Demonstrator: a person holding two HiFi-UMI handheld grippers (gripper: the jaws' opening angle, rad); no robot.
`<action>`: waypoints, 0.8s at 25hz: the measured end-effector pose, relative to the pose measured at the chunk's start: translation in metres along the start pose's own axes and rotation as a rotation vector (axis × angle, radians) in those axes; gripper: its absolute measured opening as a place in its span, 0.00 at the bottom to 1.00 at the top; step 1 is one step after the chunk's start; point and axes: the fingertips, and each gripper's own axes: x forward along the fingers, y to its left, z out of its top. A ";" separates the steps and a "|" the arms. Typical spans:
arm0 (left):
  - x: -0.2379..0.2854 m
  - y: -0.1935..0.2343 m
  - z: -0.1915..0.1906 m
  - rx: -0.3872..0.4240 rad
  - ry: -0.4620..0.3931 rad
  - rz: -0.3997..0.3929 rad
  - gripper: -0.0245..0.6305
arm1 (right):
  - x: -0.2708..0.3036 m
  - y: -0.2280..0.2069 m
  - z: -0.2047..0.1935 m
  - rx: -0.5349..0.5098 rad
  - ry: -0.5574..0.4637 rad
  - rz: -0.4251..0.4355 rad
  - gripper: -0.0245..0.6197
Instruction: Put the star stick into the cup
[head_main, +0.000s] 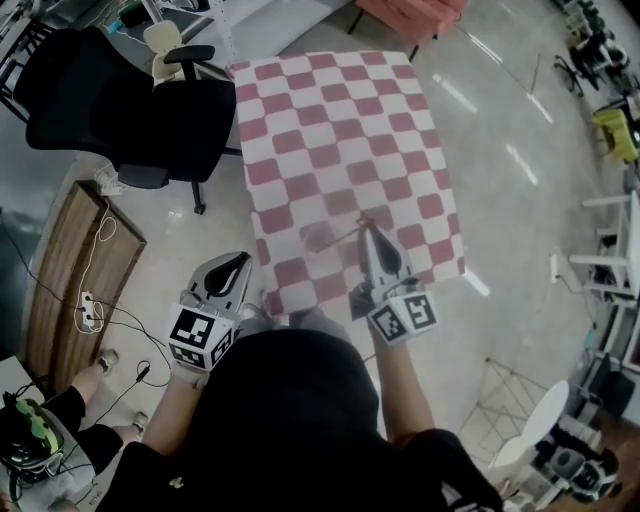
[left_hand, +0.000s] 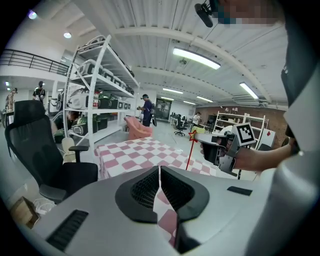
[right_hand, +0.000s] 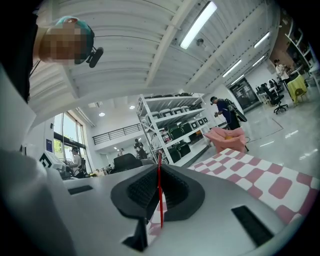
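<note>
Your right gripper has its jaws pressed together on the thin red shaft of the star stick, which crosses upright between the black pads. Seen from the left gripper view, the star sits just at the jaw tips and the shaft hangs down over the table with its pink-and-white checked cloth. In the head view the shaft's lower end lies near a faint greyish blur on the cloth, too soft to say whether it is the cup. Your left gripper hovers at the table's near corner, pads closed on each other with nothing between them. A black office chair stands beside the table, with white shelving behind it.
</note>
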 end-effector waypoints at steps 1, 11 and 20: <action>0.001 -0.001 -0.002 0.000 0.006 0.005 0.10 | 0.001 -0.003 -0.006 0.005 0.010 0.003 0.08; -0.002 -0.008 -0.019 -0.022 0.045 0.076 0.10 | 0.014 -0.023 -0.056 0.037 0.096 0.059 0.08; -0.008 -0.014 -0.030 -0.049 0.042 0.141 0.10 | 0.022 -0.030 -0.071 0.036 0.120 0.114 0.08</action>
